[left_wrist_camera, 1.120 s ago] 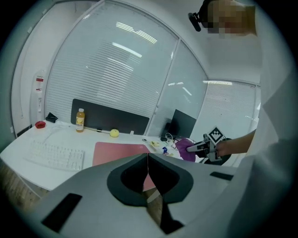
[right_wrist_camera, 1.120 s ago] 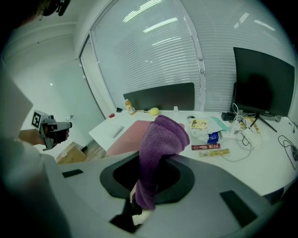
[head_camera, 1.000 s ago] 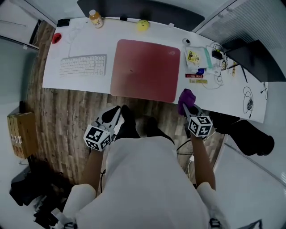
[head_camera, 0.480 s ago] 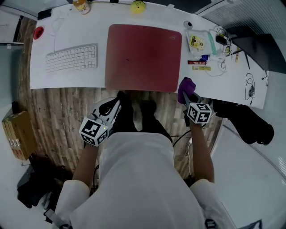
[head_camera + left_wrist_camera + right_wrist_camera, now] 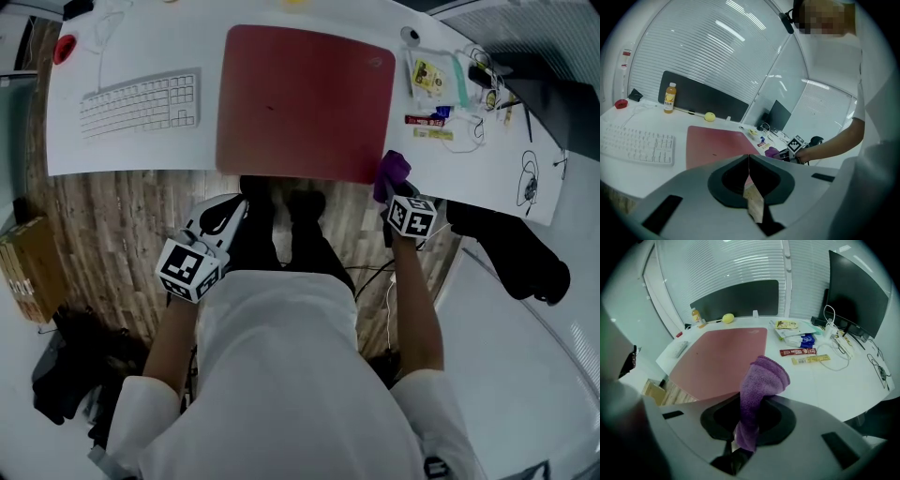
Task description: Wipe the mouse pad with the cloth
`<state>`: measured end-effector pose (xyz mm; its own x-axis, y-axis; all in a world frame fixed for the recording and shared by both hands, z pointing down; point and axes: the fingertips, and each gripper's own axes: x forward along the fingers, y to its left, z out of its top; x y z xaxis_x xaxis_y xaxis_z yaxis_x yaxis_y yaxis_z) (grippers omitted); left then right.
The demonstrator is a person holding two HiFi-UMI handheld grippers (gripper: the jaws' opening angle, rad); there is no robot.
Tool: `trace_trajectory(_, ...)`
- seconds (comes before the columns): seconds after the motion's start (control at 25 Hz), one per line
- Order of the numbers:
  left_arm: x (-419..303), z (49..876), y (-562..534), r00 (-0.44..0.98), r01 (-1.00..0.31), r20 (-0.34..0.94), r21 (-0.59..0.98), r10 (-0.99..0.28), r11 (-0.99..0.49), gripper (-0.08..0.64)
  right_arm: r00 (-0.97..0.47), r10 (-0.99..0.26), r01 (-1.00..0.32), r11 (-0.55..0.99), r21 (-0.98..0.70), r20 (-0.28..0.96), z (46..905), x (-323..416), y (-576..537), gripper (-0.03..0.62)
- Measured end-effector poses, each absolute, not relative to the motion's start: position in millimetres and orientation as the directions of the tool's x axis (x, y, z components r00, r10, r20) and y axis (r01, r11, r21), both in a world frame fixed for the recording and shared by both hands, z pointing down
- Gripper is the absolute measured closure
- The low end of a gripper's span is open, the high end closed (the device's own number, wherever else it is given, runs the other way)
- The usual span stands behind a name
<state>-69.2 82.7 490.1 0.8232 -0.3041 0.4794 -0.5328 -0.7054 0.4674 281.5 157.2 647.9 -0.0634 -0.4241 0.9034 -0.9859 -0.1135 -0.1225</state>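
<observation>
A dark red mouse pad [image 5: 305, 101] lies flat on the white desk [image 5: 141, 145], also seen in the left gripper view [image 5: 717, 145] and the right gripper view [image 5: 719, 364]. My right gripper [image 5: 391, 192] is shut on a folded purple cloth [image 5: 392, 175] that sticks up from its jaws [image 5: 759, 390], held just off the desk's front edge at the pad's near right corner. My left gripper [image 5: 230, 214] hangs below the desk edge to the left, jaws together with nothing held [image 5: 749, 161].
A white keyboard [image 5: 141, 101] lies left of the pad. Snack packets [image 5: 431, 75], sachets [image 5: 804, 356] and cables [image 5: 530, 183] crowd the desk's right part. A bottle [image 5: 669, 97], a yellow ball [image 5: 709, 116] and a monitor [image 5: 855, 291] stand at the back. Wood floor [image 5: 112, 225] is below.
The view has shifted so the desk sits higher in frame. My right gripper with the cloth has come up closer to the pad's near right corner. The left gripper stays low.
</observation>
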Motion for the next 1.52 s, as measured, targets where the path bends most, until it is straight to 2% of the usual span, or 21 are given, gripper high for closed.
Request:
trace_trajectory(0.36,-93,504,79,0.81,-0.559,0.494,0.485,-0.317,-0.673,0.541,0.027,-0.356,-0.99,-0.142,-0.026,0.934,679,280,149,0.508)
trace_trajectory(0.92,-112,503,68,0.81,-0.578,0.454,0.507,-0.372,-0.64,0.541,-0.025,-0.333,-0.985,-0.154,-0.08,0.943,692,230,132,0.508)
trace_trajectory(1.52,-133,507,66,0.803,-0.591,0.45,0.516,-0.391,-0.621,0.541,-0.126,-0.341,-0.98,-0.104,-0.17,0.932,691,160,105,0.508)
